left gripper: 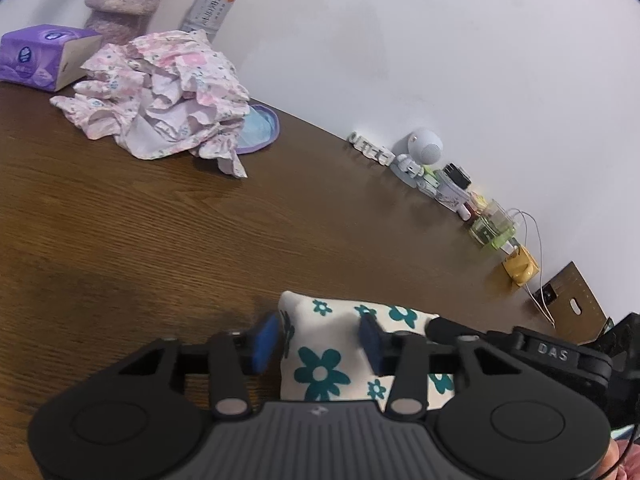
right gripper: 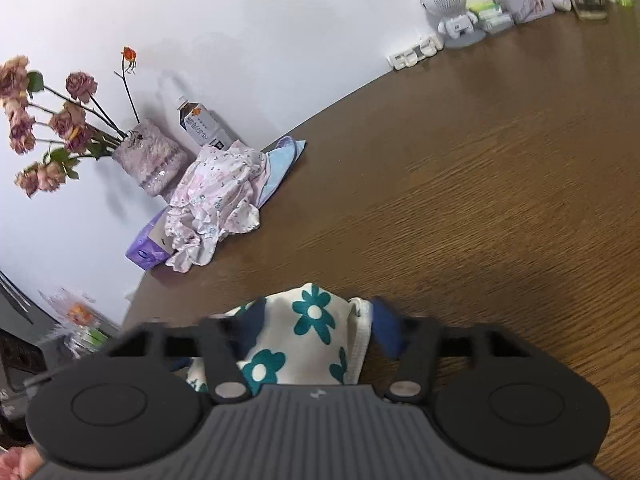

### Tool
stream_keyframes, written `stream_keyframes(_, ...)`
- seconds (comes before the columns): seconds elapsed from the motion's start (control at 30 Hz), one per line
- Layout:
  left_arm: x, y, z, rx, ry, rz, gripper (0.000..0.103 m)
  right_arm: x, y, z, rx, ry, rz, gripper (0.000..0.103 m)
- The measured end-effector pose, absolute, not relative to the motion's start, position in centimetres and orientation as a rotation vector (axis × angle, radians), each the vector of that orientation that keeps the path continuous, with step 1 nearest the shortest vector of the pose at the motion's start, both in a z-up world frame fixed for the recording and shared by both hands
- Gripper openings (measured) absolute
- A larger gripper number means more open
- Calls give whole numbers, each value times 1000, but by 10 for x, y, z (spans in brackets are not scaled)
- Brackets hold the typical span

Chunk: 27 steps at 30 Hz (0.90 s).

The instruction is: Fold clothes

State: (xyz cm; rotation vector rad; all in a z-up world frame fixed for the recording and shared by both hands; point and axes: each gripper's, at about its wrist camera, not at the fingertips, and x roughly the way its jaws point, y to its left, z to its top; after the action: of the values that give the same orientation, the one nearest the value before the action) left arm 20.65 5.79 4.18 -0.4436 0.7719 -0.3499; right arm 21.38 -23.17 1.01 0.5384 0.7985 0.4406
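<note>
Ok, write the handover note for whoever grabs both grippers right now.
Left gripper: jaws astride one end of the cream cloth with teal flowers; whether the pads pinch it is unclear.
Right gripper: jaws astride the other end of the same cloth, a hemmed edge by one pad; grip also unclear.
The cloth lies on the wooden table, close to you.
Crumpled pink floral garment sits far back by the purple tissue box and drink bottle, over a light blue piece.
Done: nothing fully folded in view.
Left: finish the flowered cloth, then the pink garment.
</note>
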Motion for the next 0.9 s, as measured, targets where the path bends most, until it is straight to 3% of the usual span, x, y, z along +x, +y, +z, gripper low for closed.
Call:
stream_keyframes(0.1,206,54,39,-436,771,-355,33,216,-233,3,570,811,446,24)
stream_keyframes(0.23,201,56,42,-443,771,-354,33,214,-230,-2,553,818,444,21)
stream_keyframes(0.27,199,57,44,-445,772,-353,41,213,-230,-1,556,815,445,21)
stream_keyframes(0.33,190,59,48,-438,766,-363,53,207,-234,6,560,806,443,25)
stream_keyframes(0.37,186,60,49,-432,762,-370,53,202,-237,10,557,801,441,34)
stream_keyframes(0.4,183,61,49,-431,764,-378,52,196,-238,15,542,792,442,51)
stream_keyframes(0.57,181,58,42,-460,777,-375,31,178,-233,23,475,798,448,53)
stream_keyframes(0.63,179,58,41,-463,767,-369,27,182,-228,16,480,830,433,41)
stream_keyframes(0.67,178,58,40,-465,763,-366,27,183,-228,12,493,843,442,25)
stream_keyframes(0.73,175,61,40,-484,759,-364,27,182,-228,8,505,844,446,23)
stream_keyframes(0.77,173,64,41,-494,758,-358,33,182,-228,6,512,845,448,23)
stream_keyframes(0.83,169,67,42,-504,756,-342,45,178,-232,9,526,840,449,27)
stream_keyframes(0.9,164,69,42,-511,756,-348,45,171,-236,13,528,826,424,46)
